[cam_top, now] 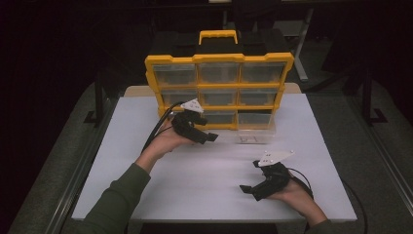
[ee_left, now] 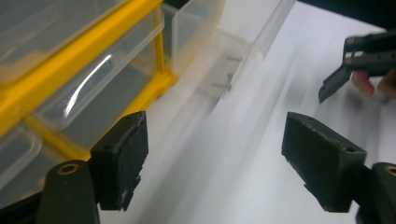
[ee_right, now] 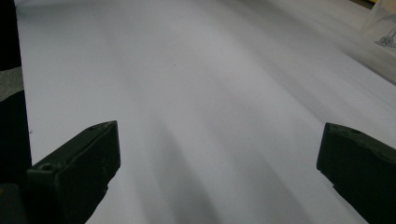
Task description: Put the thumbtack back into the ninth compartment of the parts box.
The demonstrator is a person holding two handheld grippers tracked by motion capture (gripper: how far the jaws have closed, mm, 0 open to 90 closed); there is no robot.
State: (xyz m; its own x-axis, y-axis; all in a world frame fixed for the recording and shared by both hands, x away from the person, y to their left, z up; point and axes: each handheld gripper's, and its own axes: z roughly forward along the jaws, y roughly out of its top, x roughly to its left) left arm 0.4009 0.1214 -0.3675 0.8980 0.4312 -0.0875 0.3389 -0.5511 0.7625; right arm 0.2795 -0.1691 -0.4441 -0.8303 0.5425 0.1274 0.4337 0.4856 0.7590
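White tabletop (cam_top: 209,170) fills the high view, dark floor around it; a yellow drawer cabinet (cam_top: 219,90) stands at the far side, its clear bottom-right drawer (cam_top: 254,135) pulled out onto the table; the left gripper (cam_top: 210,138) hovers just beside that drawer, the right gripper (cam_top: 245,188) well apart near the front edge; from the left gripper view, jaws stand wide, small screws (ee_left: 227,80) lying in the open drawer (ee_left: 243,51) ahead; from the right gripper view, jaws wide over bare table (ee_right: 196,93).
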